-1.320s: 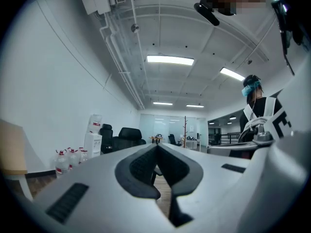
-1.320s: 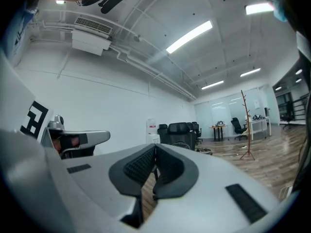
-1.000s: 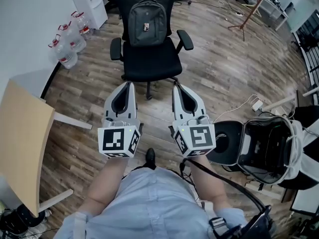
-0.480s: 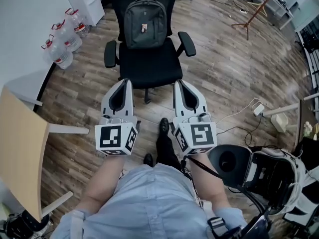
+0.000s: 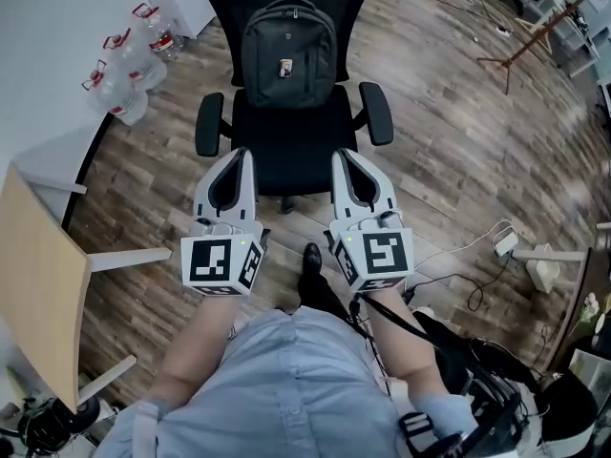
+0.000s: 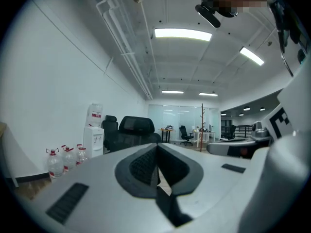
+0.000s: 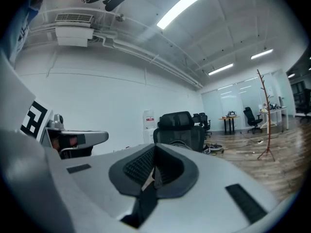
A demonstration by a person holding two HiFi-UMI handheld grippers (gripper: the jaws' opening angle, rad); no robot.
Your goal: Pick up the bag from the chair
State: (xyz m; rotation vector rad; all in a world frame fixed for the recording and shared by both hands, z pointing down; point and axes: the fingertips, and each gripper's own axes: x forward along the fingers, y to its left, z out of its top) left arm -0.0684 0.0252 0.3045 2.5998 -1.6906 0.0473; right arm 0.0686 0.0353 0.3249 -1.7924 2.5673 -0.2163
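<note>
The bag (image 5: 288, 53) is dark grey with a small pale tag, on a black chair (image 5: 286, 141). The left gripper (image 5: 242, 155) and right gripper (image 5: 342, 156) are pale grey, with black pads and black-and-white square markers on the near ends. The floor (image 5: 449, 160) is streaky grey-brown planks. The table (image 5: 38, 275) at the left is pale tan. The bottles (image 5: 116, 82) (far left) are clear with red caps.

The person steps closer to the chair (image 5: 286, 136), so it and the bag (image 5: 288, 53) on it sit nearer in the head view. The left gripper (image 5: 239, 154) and right gripper (image 5: 344, 156), short of the seat a second ago, now reach its front edge, seemingly above it rather than touching. The open case (image 5: 573, 435) on the floor slips toward the lower right corner.
</note>
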